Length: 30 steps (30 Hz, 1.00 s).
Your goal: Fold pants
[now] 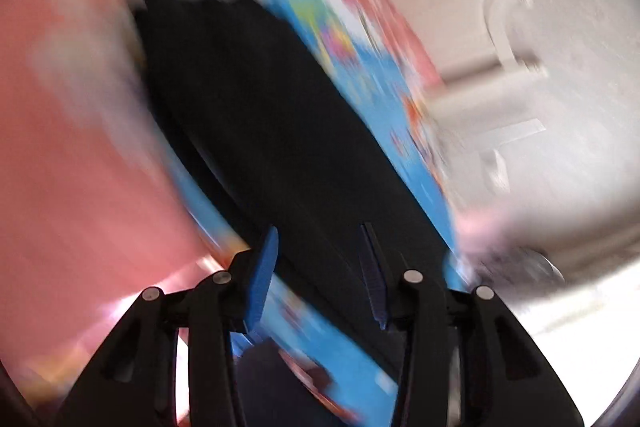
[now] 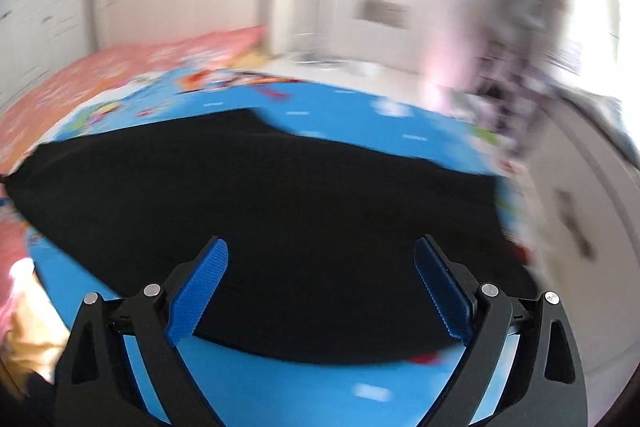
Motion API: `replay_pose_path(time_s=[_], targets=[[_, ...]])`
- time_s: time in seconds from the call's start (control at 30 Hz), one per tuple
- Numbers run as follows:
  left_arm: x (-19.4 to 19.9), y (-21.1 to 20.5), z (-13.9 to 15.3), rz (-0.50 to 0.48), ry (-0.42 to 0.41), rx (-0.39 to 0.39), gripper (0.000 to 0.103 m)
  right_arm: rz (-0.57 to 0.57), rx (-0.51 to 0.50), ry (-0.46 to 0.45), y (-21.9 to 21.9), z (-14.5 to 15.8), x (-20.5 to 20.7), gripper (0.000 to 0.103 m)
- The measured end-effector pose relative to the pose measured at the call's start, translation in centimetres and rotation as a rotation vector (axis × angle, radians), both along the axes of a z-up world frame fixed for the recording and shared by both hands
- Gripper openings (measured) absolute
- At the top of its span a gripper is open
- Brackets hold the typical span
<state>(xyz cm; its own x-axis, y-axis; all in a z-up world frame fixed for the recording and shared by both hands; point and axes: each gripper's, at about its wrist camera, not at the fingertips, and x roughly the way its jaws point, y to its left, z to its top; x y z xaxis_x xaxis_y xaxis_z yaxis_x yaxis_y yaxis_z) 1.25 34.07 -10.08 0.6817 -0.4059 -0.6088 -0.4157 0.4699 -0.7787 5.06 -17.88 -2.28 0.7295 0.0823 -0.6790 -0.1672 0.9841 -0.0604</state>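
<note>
A: How are the grippers seen?
B: Both are spread and empty: the right gripper [image 2: 320,291], the left gripper [image 1: 320,279]

A: And the pants [image 2: 260,219]?
B: Spread flat on the blue mat [image 2: 340,107], directly beneath; their length is crossed by the right gripper

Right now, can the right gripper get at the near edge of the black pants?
Probably yes. The right gripper is open above the black pants, which lie flat on the blue mat. Nothing sits between the fingers and the cloth, though motion blur hides detail.
</note>
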Motion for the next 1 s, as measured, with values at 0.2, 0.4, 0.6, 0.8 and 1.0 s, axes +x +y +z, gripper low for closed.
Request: replay_pose_path(time_s=[0.2, 0.4, 0.6, 0.8, 1.0], targets=[[2.9, -6.4, -3.5, -0.13, 0.013, -0.19, 0.038, 0.183, 0.054, 0.166, 9.4, -3.9, 3.7, 0.064], [4.3, -7.1, -5.2, -0.154, 0.06, -0.208, 0.038, 0.193, 0.06, 0.254, 9.6, -5.9, 3.8, 0.062], [5.0, -7.5, -6.4, -0.165, 0.038, -0.263, 0.036, 0.183, 0.021, 0.236, 10.4, -5.8, 3.9, 0.067], [5.5, -9.0, -7.2, -0.192, 0.055, -0.262, 0.033, 0.162, 0.001, 0.227, 10.6, -6.1, 3.6, 0.076], [6.0, -10.1, -6.2, -0.213, 0.037, -0.216, 0.006, 0.135, -0.044, 0.22, 10.6, -6.2, 3.5, 0.087]])
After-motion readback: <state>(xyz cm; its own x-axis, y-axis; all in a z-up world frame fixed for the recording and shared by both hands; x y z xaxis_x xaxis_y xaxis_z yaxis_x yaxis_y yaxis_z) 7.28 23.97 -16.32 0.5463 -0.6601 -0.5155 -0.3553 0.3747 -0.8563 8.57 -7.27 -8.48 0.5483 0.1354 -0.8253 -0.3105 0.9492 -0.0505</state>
